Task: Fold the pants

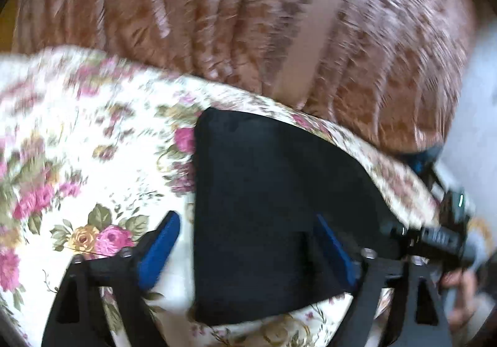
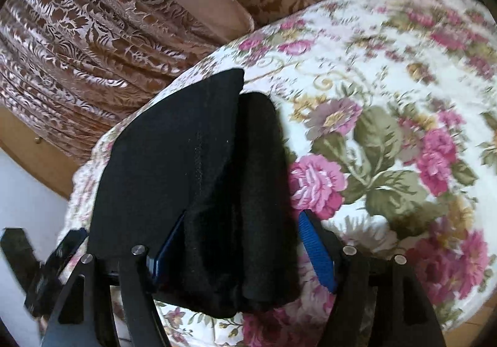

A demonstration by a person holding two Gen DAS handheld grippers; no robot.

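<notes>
The black pants [image 1: 264, 210] lie folded into a compact pile on the floral bedspread [image 1: 77, 135]. My left gripper [image 1: 248, 241] is open, its blue fingers apart on either side of the pile's left edge, just above it. In the right wrist view the pants [image 2: 192, 166] show a flat layer and a rolled thicker fold at the right. My right gripper [image 2: 242, 241] is open, its blue fingers straddling that thick fold without clamping it. The right gripper also shows at the right edge of the left wrist view [image 1: 447, 232].
A brown patterned curtain [image 2: 93, 36] hangs behind the bed's far edge. A wooden panel [image 2: 28, 148] and a white wall [image 2: 25, 198] lie at the left. The bedspread [image 2: 388, 129] stretches wide to the right of the pants.
</notes>
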